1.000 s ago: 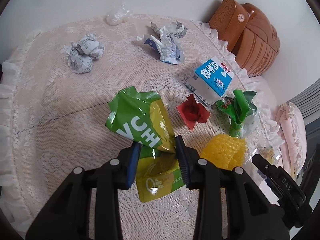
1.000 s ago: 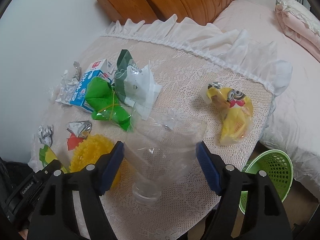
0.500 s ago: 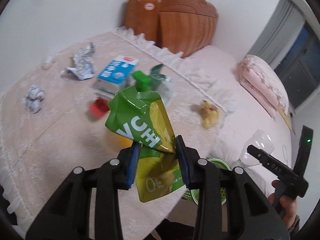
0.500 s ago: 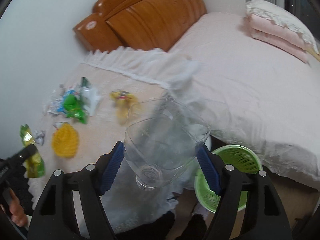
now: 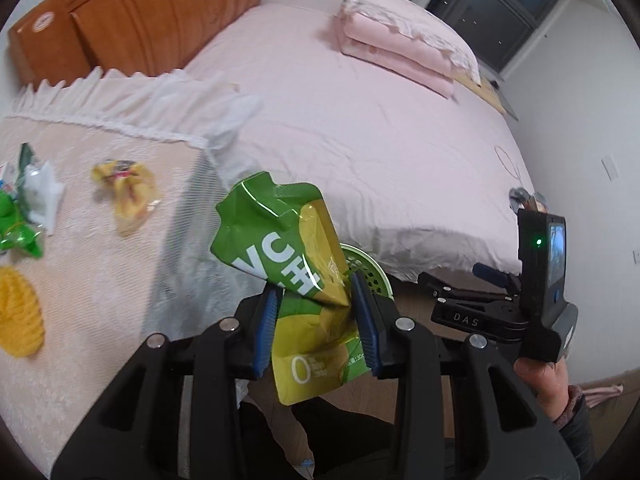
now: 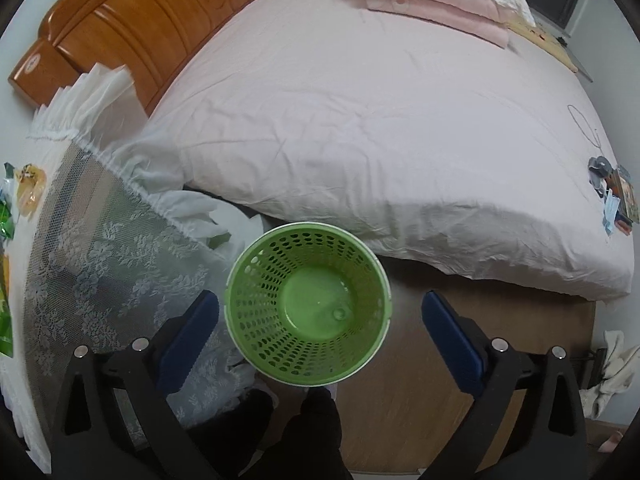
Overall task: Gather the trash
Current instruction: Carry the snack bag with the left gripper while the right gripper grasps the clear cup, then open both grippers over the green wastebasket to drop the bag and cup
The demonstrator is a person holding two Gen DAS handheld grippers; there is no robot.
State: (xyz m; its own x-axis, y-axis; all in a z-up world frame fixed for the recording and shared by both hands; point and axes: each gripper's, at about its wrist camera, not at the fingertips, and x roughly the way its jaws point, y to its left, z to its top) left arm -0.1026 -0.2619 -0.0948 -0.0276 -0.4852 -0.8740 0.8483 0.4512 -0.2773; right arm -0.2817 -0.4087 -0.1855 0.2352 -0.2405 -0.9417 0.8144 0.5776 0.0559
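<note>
My left gripper (image 5: 316, 300) is shut on a crumpled green and yellow snack pouch (image 5: 288, 248) and holds it in the air beside the table, above the floor. The rim of the green perforated bin (image 5: 370, 274) shows just behind the pouch. My right gripper (image 6: 320, 320) is open and empty, directly above the same green bin (image 6: 308, 308), which stands on the floor between table and bed. A clear plastic piece (image 6: 340, 313) seems to lie at the bin's bottom. The right gripper's body (image 5: 520, 304) shows in the left wrist view.
The lace-covered table (image 5: 80, 280) at left holds a yellow wrapper (image 5: 128, 196), a yellow ball (image 5: 18, 312) and green and white bags (image 5: 28, 208). A pink bed (image 6: 380, 120) with a wooden headboard (image 6: 140, 28) fills the back. A dark trouser leg (image 6: 316, 436) is below.
Both grippers swung right from the table towards the bin. The right gripper opened and the clear plastic piece it held is gone from its jaws. The left still holds the pouch.
</note>
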